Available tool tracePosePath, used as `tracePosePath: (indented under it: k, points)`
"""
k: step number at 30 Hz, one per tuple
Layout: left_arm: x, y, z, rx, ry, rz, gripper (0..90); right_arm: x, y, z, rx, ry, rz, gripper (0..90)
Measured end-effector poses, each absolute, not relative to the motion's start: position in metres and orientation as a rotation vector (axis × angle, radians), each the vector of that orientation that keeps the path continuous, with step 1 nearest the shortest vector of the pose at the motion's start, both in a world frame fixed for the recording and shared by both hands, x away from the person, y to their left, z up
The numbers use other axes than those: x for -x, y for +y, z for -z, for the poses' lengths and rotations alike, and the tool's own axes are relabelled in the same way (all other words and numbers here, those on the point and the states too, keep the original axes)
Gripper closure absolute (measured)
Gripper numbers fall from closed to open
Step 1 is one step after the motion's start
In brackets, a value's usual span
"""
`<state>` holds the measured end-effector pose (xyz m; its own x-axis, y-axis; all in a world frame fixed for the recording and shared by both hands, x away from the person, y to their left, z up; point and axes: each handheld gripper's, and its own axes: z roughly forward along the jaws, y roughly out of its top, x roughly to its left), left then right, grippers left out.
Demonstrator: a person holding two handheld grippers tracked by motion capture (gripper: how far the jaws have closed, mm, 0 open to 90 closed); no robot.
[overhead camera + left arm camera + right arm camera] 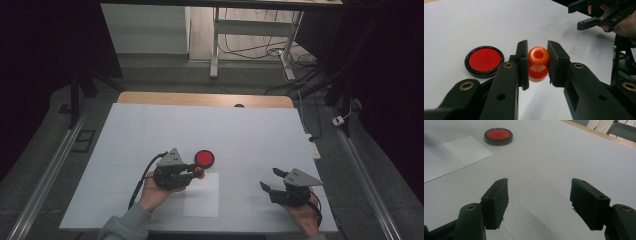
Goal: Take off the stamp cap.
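left gripper [537,63] clamped on one orange spool [538,63]; right gripper [539,205] spread; one red disc [204,158].

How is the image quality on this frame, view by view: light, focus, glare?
High view: dim, with dark surroundings, the white table evenly lit. Left gripper view: the orange knob between the jaws carries soft highlights, and the red disc is fairly sharp. Right gripper view: the open right gripper is soft in focus and casts a faint shadow.
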<state>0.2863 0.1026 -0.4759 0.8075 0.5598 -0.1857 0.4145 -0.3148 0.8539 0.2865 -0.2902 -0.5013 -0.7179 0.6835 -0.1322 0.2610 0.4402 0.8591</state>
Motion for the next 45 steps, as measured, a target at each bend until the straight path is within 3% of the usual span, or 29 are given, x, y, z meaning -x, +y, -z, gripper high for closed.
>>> tracePosePath:
  k: [45]
  points:
    - [-0.289, 0.097, 0.475, -1.948, 0.713, -0.155, 72.3, -0.298, -0.207, 0.467, -0.588, 2.373, -1.252, 32.3]
